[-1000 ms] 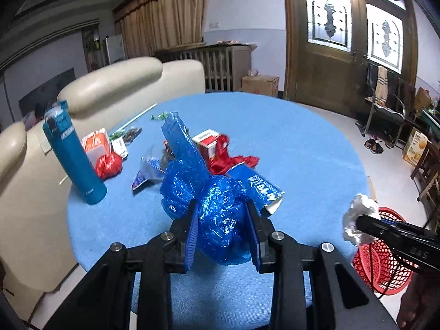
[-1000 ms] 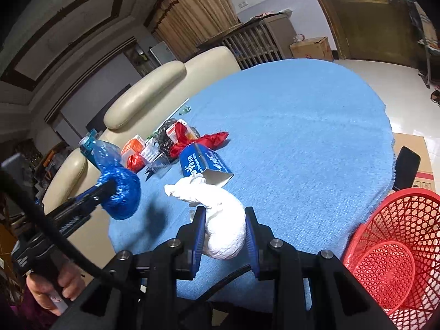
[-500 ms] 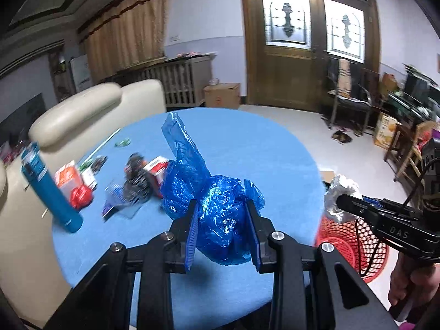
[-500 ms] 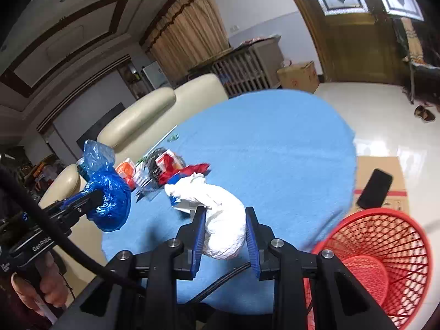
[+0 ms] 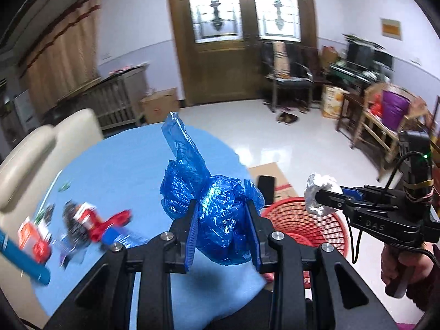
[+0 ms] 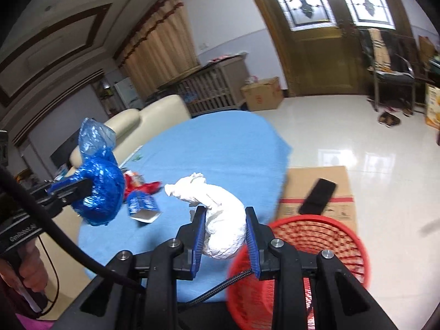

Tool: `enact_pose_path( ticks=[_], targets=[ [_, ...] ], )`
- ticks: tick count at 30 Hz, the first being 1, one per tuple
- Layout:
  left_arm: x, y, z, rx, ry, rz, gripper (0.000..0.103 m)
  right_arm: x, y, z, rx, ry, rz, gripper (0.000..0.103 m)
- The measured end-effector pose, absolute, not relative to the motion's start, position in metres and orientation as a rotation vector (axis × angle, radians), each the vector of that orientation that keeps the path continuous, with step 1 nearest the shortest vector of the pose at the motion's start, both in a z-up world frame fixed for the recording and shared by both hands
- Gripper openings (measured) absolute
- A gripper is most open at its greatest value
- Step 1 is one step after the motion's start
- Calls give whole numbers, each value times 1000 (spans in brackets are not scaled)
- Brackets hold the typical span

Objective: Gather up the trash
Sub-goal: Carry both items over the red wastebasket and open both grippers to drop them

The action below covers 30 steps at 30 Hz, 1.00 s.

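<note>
My left gripper (image 5: pixel 222 231) is shut on a crumpled blue plastic bag (image 5: pixel 211 203) and holds it in the air over the right edge of the blue table (image 5: pixel 123 170). It also shows in the right wrist view (image 6: pixel 101 189). My right gripper (image 6: pixel 225 236) is shut on a white paper wad (image 6: pixel 220 220) at the rim of the red mesh basket (image 6: pixel 310 247). In the left wrist view the wad (image 5: pixel 319 192) hangs above the basket (image 5: pixel 297 220). More trash (image 5: pixel 90 220) lies on the table's left side.
A blue bottle (image 5: pixel 22 258) and wrappers lie at the table's left. A cream sofa (image 5: pixel 35 148) stands behind the table. A flat cardboard box with a black phone (image 6: pixel 319 195) lies on the floor past the basket. A wooden door and chairs are farther off.
Both grippers have swung right, away from the trash pile and toward the red basket, each still holding its load. The basket now sits close under the right gripper.
</note>
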<state>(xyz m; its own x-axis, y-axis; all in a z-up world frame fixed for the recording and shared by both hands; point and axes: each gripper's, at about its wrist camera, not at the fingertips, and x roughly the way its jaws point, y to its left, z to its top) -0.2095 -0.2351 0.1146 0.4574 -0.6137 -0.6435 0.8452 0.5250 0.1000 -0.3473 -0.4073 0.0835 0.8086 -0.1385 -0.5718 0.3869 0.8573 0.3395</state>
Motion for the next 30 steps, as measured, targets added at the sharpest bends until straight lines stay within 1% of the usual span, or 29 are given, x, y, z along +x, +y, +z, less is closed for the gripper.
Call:
enact_pose_path(
  ticks=[2, 8, 16, 17, 19, 23, 24, 25, 26, 27, 28, 30],
  targets=[
    [-218, -256, 110, 474, 610, -991, 34, -357, -419, 80, 473, 578, -320, 31],
    [-243, -308, 87, 555, 667, -1117, 34, -387, -450, 59, 530, 624, -383, 32],
    [-250, -341, 43, 599, 811, -1211, 35, -406, -474, 33, 617, 643, -411, 32],
    [-249, -344, 38, 599, 829, -1205, 37, -407, -474, 32, 622, 645, -409, 32],
    [-245, -346, 30, 597, 849, -1202, 38, -406, -476, 25, 651, 656, -401, 32],
    [-238, -350, 21, 590, 878, -1181, 48, -404, -476, 16, 697, 685, -391, 33],
    [-238, -348, 21, 581, 884, -1179, 55, -403, -475, 14, 703, 687, -388, 36],
    [-236, -345, 22, 565, 890, -1182, 58, -403, -475, 13, 708, 685, -386, 38],
    [-235, -343, 23, 552, 889, -1184, 62, -403, -474, 13, 710, 682, -387, 51],
    [-234, -340, 25, 546, 879, -1178, 62, -402, -474, 12, 709, 675, -392, 70],
    [-234, -339, 26, 547, 873, -1173, 62, -402, -472, 14, 703, 661, -397, 71],
    [-232, -333, 28, 538, 866, -1163, 62, -401, -468, 19, 680, 644, -394, 71]
  ],
)
